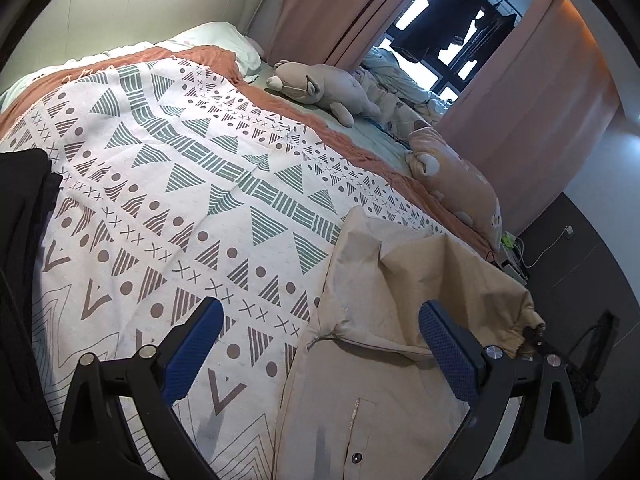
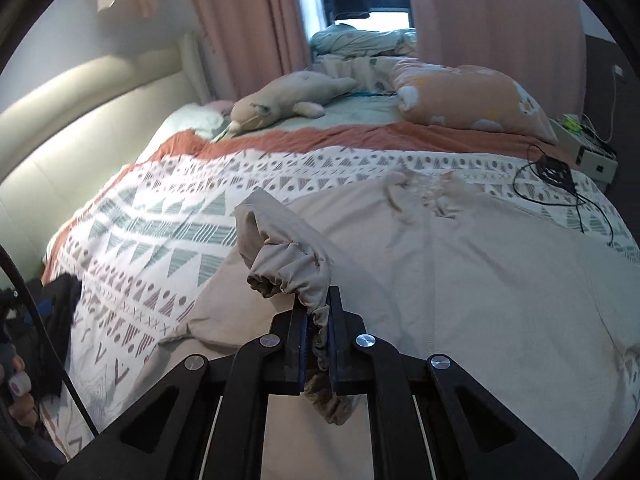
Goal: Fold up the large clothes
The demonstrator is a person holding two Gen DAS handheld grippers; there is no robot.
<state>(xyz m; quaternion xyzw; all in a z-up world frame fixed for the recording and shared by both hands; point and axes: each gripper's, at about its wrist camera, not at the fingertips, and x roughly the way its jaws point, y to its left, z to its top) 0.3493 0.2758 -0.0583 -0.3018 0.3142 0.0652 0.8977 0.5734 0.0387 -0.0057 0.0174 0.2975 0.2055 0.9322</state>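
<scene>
In the left wrist view we see our left hand-held gripper (image 1: 320, 334) gaping empty above the beige jacket (image 1: 384, 360) on the patterned bedspread (image 1: 160, 184). In the right wrist view our right hand-held gripper (image 2: 317, 316) pinches the jacket's gathered cuff (image 2: 292, 268), lifted near the bed's near edge.

A home bedroom is shown. A wide bed spread with a white blanket printed in grey-green triangles (image 1: 208, 184) is backed by a cream padded headboard (image 2: 80, 112) at nine o'clock. A grey plush animal (image 2: 280, 100) and pink curtains (image 2: 240, 20) are seen at twelve o'clock.
</scene>
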